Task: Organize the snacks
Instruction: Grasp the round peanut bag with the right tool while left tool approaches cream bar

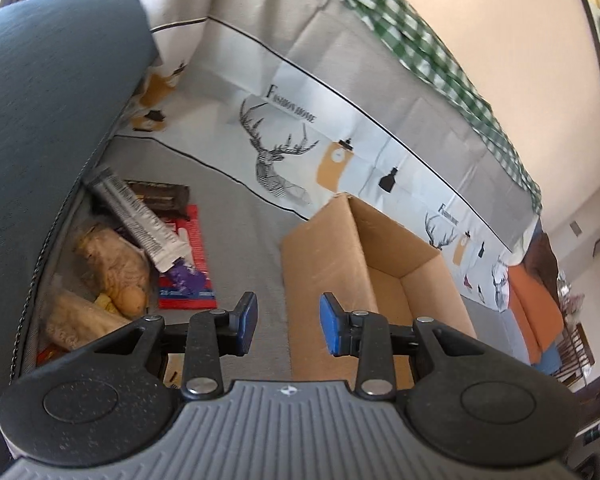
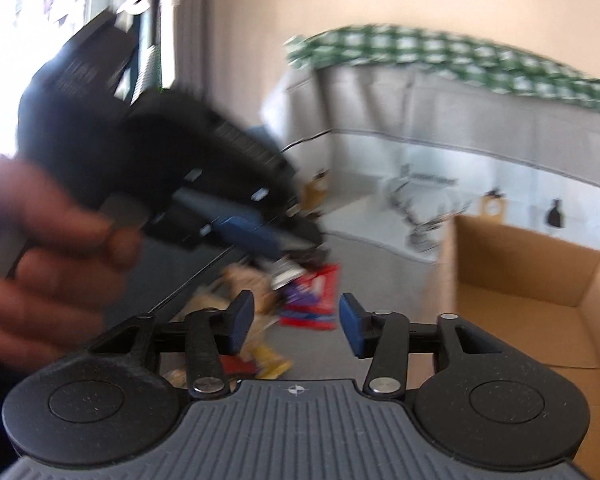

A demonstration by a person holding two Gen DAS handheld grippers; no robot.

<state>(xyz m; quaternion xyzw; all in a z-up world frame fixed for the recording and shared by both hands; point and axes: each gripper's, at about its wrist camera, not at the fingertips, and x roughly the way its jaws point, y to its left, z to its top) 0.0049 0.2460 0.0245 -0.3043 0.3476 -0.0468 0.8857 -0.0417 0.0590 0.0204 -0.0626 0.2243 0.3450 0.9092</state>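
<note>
Both the left gripper (image 1: 288, 322) and right gripper (image 2: 296, 326) are standing parted and empty, the person's left hand (image 2: 48, 264) showing at nine o'clock.

Right gripper (image 2: 296, 322): jaws apart, nothing between. Beyond: blurred left gripper (image 2: 284, 240) in hand (image 2: 48, 256), snack packets (image 2: 312, 296), open cardboard box (image 2: 516, 280) at right.

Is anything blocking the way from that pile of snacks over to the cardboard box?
Nothing visible does. The snack pile lies against the dark cushion, and only bare grey sofa cover separates it from the open cardboard box. The left claw hangs open and empty above that strip.
</note>
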